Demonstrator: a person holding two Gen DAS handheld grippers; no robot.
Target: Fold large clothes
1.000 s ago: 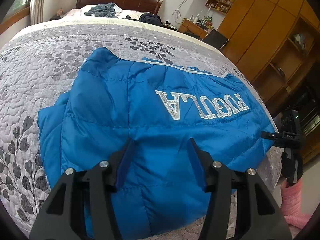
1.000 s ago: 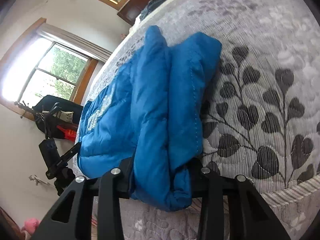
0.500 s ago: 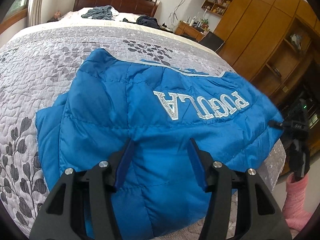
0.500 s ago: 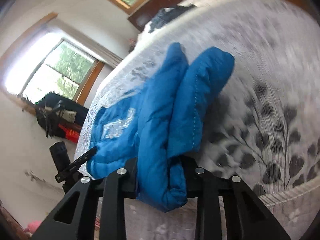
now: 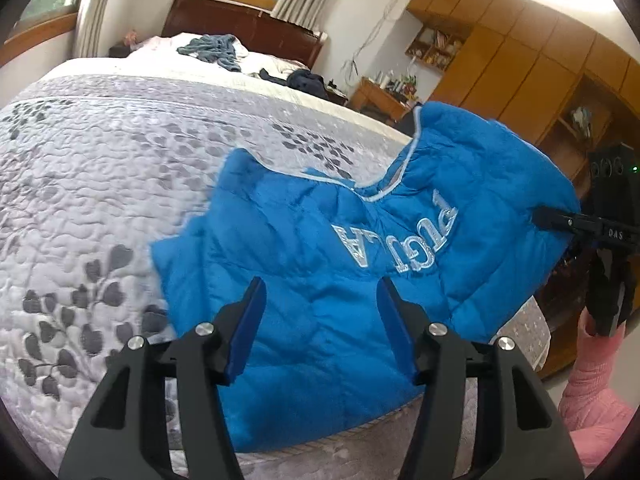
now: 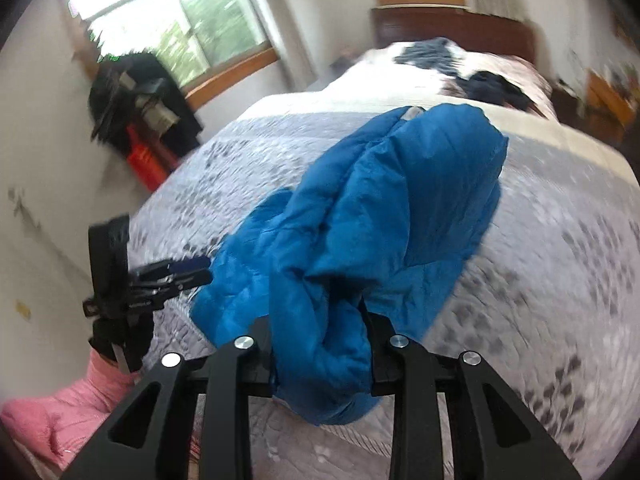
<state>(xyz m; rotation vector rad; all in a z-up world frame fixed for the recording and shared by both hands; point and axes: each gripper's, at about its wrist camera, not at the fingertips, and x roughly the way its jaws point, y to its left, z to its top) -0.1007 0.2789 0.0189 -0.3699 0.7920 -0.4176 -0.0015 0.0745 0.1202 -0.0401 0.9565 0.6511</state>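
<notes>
The blue quilted puffer jacket (image 5: 328,264) lies on the grey leaf-patterned bedspread (image 5: 100,184) near the bed's foot edge. The right gripper (image 6: 320,340) pinches a raised jacket fold between its fingers. The left gripper (image 5: 322,320) hovers above the jacket, fingers spread.

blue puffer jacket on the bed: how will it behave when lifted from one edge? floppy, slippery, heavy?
Likely floppy: the blue jacket bends and sags where the right gripper pinches one side up, the rest lying on the quilt. Probably light for its bulk, given the puffy quilted fill. The smooth shell may be slippery, though the bunched fabric fills the grip. The left gripper is open.
</notes>
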